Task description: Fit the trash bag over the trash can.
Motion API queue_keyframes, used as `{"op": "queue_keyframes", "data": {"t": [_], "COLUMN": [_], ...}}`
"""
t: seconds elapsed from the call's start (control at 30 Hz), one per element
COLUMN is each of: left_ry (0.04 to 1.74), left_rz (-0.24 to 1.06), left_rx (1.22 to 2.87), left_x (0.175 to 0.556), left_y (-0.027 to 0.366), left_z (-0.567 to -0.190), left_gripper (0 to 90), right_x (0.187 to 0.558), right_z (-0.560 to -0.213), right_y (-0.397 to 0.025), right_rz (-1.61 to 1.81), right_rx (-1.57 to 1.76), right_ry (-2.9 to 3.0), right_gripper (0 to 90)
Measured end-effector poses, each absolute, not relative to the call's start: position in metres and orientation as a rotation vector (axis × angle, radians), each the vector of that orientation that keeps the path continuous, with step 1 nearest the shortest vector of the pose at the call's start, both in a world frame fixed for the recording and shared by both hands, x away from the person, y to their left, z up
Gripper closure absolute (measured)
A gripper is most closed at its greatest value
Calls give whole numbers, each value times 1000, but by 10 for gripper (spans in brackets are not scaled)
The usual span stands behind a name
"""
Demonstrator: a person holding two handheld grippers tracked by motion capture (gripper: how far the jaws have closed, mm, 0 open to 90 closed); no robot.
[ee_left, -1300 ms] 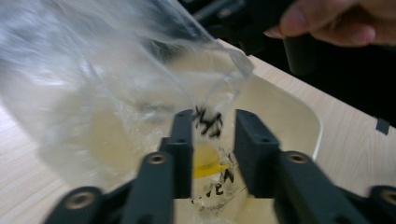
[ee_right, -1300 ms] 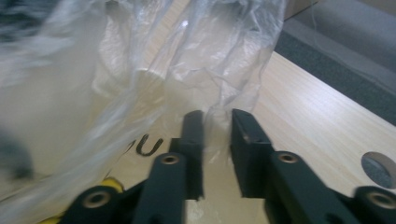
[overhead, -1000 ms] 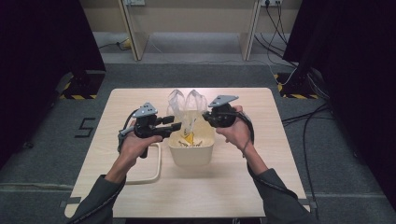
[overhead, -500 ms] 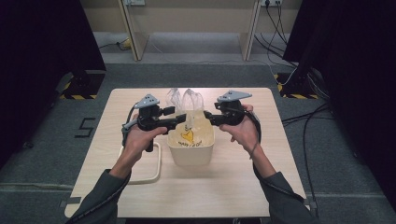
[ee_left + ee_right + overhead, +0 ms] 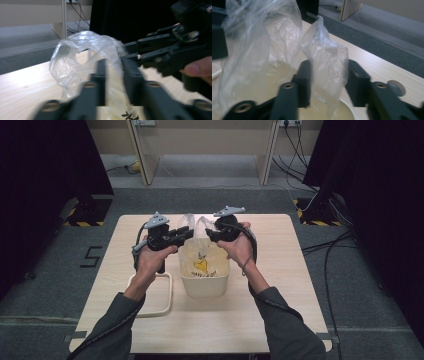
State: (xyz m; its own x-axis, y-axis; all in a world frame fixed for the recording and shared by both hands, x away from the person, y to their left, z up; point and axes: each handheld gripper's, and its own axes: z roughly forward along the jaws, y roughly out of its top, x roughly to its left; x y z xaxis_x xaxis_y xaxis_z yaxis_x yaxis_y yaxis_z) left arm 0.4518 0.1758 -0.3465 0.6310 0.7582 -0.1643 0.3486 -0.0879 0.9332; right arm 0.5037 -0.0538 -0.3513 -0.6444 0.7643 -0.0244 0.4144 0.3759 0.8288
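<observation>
In the high view, a clear plastic bag (image 5: 200, 247) is seen standing in a cream bin (image 5: 205, 279) near the middle of the table (image 5: 300, 285), with its two handle loops raised above the rim. The left gripper (image 5: 186, 233) and the right gripper (image 5: 209, 233) are held close together over the bin, each at one loop. The step in hand is judged to be the gathering of the bag's handles, either to tie them or to lift the bag out. From this height the stand of the jaws cannot be told.

In the left gripper view, the jaws are seen with a narrow gap, and a twisted strip of the bag (image 5: 82, 53) runs up between them; because of blur, a firm clamp is probable but not certain. The right gripper (image 5: 140, 53) is shown just beyond, close to the same film.

In the right gripper view, the jaws are seen standing apart, with the second handle (image 5: 325, 62) hanging loosely between them and not pinched. A small round disc (image 5: 396, 88) on the table is also shown here.

The next move is judged to call for the right jaws to be closed on that handle before any pull is made.
</observation>
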Motion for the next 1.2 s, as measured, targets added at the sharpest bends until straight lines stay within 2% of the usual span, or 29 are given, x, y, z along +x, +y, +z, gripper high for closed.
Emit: {"op": "queue_keyframes", "data": {"t": [0.07, 0.13, 0.4, 0.6, 0.97, 1.03, 1.13, 1.2], "left_ry": [913, 915, 879, 844, 875, 896, 884, 885], "left_rz": [452, 437, 395, 379, 381, 433, 470, 452], "left_rx": [1694, 1685, 1677, 1661, 1709, 1754, 1777, 1778], "left_x": [449, 444, 429, 417, 410, 413, 420, 422], "left_y": [183, 193, 201, 187, 170, 162, 158, 161], "left_z": [-349, -352, -353, -334, -327, -333, -344, -349], "left_gripper": [886, 897, 896, 577, 360, 375, 681, 813], "right_x": [499, 493, 463, 452, 448, 446, 441, 440], "right_z": [-353, -352, -353, -350, -349, -350, -348, -347], "right_y": [-65, -80, -126, -127, -123, -120, -118, -120], "right_rz": [1167, 1165, 1233, 1255, 1282, 1279, 1259, 1249], "right_rx": [1008, 987, 982, 940, 927, 909, 881, 876], "right_ry": [2241, 2223, 2213, 2217, 2218, 2225, 2224, 2223], "right_gripper": [754, 801, 837, 836, 826, 825, 825, 826]}}
